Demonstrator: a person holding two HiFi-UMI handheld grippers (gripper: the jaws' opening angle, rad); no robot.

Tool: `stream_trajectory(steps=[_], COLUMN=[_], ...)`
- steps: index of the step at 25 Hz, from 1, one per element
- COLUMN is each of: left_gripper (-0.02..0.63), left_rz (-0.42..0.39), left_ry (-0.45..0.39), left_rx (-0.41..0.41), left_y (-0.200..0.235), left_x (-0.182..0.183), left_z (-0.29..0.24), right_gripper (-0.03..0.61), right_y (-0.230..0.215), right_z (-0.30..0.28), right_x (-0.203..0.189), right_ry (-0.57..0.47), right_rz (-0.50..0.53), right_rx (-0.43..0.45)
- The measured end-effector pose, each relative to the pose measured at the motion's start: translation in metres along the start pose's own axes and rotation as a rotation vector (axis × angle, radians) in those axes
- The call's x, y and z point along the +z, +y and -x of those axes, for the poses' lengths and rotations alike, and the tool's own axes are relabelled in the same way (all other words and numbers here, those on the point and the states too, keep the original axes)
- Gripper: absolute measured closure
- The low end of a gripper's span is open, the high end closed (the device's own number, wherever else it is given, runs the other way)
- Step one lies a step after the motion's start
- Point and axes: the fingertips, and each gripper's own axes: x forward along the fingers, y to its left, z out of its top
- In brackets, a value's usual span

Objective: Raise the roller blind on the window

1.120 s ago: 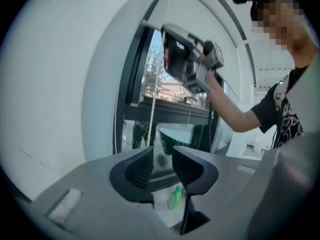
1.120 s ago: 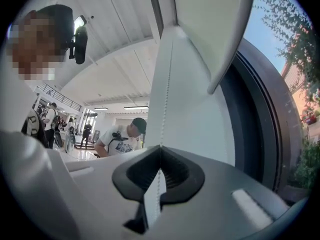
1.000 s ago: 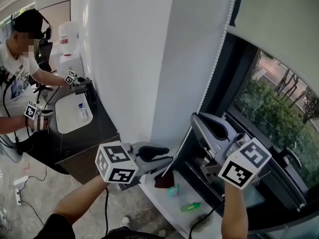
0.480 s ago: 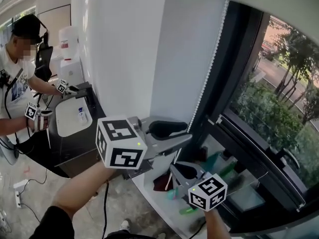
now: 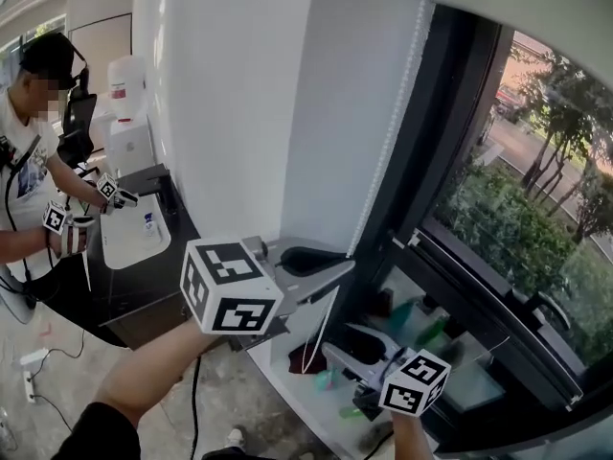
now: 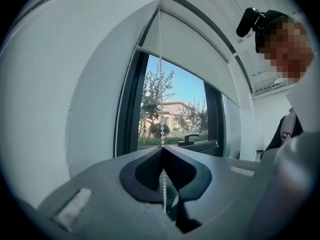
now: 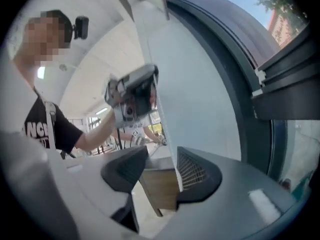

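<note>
The white roller blind (image 5: 536, 3) hangs over the top of the window, its hem high up. Its white bead chain (image 5: 388, 142) runs down beside the dark frame. My left gripper (image 5: 347, 266) points level at the chain. Its jaws have just been closing and are now shut on the bead chain (image 6: 161, 134), which passes up between the pads (image 6: 145, 171). Lower down, my right gripper (image 5: 343, 345) sits near the chain's hanging loop (image 5: 321, 338). Its jaws have just been opening, and the right gripper (image 7: 162, 156) stands open with nothing pressed between its pads.
The white windowsill (image 5: 316, 405) below carries green bottles (image 5: 421, 333) and a dark red thing (image 5: 305, 360). A window handle (image 5: 541, 310) sticks out at the right. At the left, another person (image 5: 24, 161) holds grippers over a black counter (image 5: 124, 276).
My right gripper dropped from high on the right to low near the sill and opened. My left gripper rose and shut on the chain. The blind's hem sits higher than before.
</note>
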Motion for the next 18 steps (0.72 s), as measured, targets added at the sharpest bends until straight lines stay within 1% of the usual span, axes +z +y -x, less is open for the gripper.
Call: stream_trajectory(steps=[2,4,5,8,10,12,15,18], left_gripper=[0.604,0.603,0.603,0.603,0.603,0.603,0.601,0.601], left_rz=[0.010,0.036,0.053,0.103,0.115,0.128,0.145,0.167], left_ry=[0.026,0.061,0.078,0.142,0.188,0.235,0.309,0.361], left_rx=[0.019,0.020,0.018,0.015,0.015,0.019,0.024,0.031], left_y=[0.006,0.007,0.007,0.007,0.008,0.007,0.005,0.004], left_x=[-0.020,-0.048,-0.061,-0.095,-0.114,-0.136,-0.172,-0.200], left_z=[0.001,0.000,0.000,0.000,0.001,0.004,0.008,0.011], right_gripper=[0.383,0.403,0.403,0.403,0.403,0.403,0.403,0.408], right_y=[0.000,0.004,0.008,0.026,0.034,0.038,0.040,0.041], right_z=[0.008,0.012,0.012,0.009,0.003,-0.005,-0.017,-0.029], right_x=[0.039,0.081,0.102,0.159,0.189,0.208,0.224,0.230], right_ry=[-0.095,-0.170,-0.202,-0.270,-0.278,-0.263,-0.243,-0.226], right_rz=[-0.003,0.038,0.062,0.131,0.183,0.219,0.233,0.258], right_rx=[-0.002,-0.007,-0.001,0.039,0.042,0.025,0.015,0.015])
